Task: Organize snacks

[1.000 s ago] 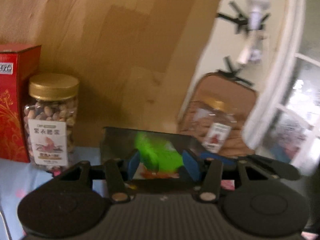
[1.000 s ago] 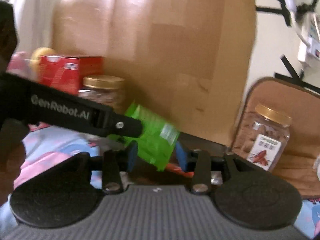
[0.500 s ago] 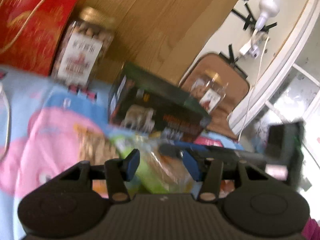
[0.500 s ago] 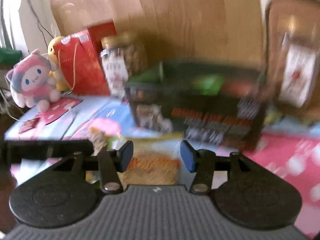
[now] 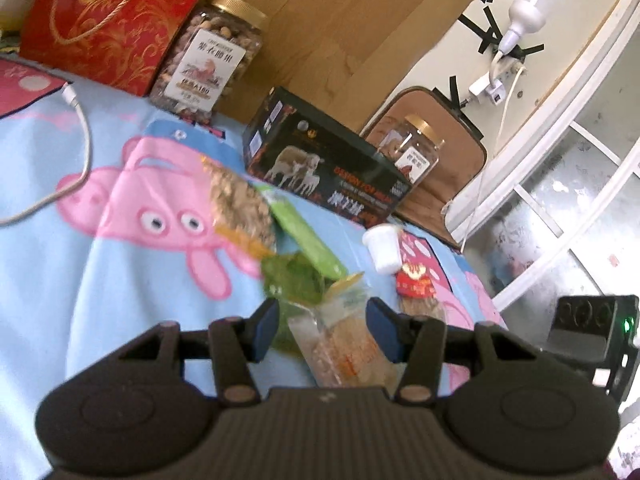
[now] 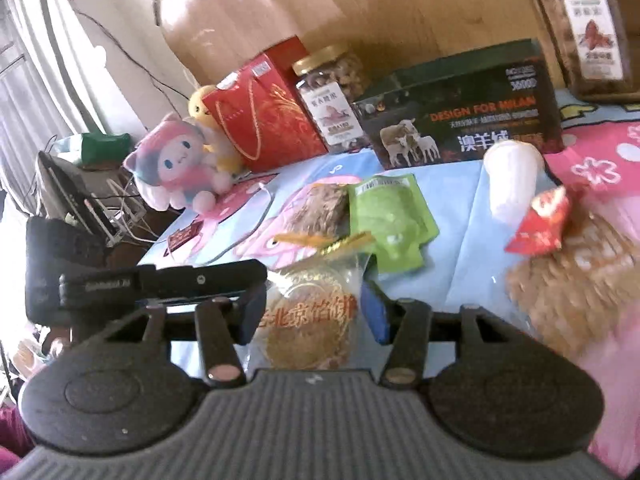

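A light blue cloth [image 5: 80, 288] printed with pink cartoon pigs covers the surface; whether a bed or a worktop lies under it cannot be told. Along the back stands a wooden panel [image 5: 340, 20], and against it, from the left, a red gift bag [image 5: 108, 20], a nut jar [image 5: 208, 52] with a gold lid, a dark box [image 5: 320, 164] printed with sheep, and a second jar [image 5: 416, 152] set on a brown cushion [image 5: 448, 184]. A white cable [image 5: 76, 148] trails over the cloth at the left. On the wall to the right, black tape holds a white plug and lamp [image 5: 516, 24]; beyond it runs a white window frame [image 5: 560, 128]. In the right wrist view a pink plush toy [image 6: 176, 164] sits at the cloth's far left edge.

The snacks lie scattered in the middle of the cloth: a green packet [image 6: 388, 220], a brown oat bar [image 6: 320, 208] just beside it, a white cup [image 6: 512, 176] on its side, and a red-topped bag [image 6: 568, 264] at the right.

The left gripper [image 5: 322, 330] has its fingers [image 5: 266, 330] partly spread around a clear pastry packet [image 5: 340, 344]; blur hides whether the pads press it. The right gripper [image 6: 314, 312] has just been opening its fingers, which stand spread on either side of the same packet without visibly pressing it.
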Available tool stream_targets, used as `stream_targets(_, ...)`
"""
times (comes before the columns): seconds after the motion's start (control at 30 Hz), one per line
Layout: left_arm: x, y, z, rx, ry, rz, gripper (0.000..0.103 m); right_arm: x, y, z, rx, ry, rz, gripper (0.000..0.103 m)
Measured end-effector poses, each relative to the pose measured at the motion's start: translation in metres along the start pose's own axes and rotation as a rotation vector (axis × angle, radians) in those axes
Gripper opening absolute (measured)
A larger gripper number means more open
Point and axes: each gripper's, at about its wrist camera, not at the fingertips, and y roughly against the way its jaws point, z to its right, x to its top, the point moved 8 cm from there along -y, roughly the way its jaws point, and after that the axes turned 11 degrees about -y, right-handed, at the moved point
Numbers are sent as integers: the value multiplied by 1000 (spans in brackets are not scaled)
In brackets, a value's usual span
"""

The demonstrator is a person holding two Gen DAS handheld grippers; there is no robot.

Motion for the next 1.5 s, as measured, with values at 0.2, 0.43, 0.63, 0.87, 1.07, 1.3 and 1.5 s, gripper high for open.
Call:
stream_targets(0.2, -18, 4, 9, -36, 7, -35, 53, -33, 0, -12, -77, 221, -41, 80)
stream_targets(0.43, -33, -7, 27, -24, -51, -60, 47, -66, -18, -29, -172, 491, -54, 80)
stream_targets(0.63, -16, 12, 23, -22, -29, -4, 47, -56, -13, -31, -234, 520, 7, 32)
stream_targets(0.87, 15, 15, 46, -3, -150, 58, 47, -33, -6, -38, -258, 494, 133, 28)
stream_targets(1.07, 26, 6, 54, -16, -180, 68, 47, -21, 0, -34, -284, 492, 183, 28)
stream_targets(1.3, 76, -22, 63, -9, -255, 100, 47, 18, -2, -30, -341, 524, 277, 28)
stream_targets(1.5, 149, -73, 56, 16, -279, 132, 48, 95, -21, -12, -368, 461, 324, 29)
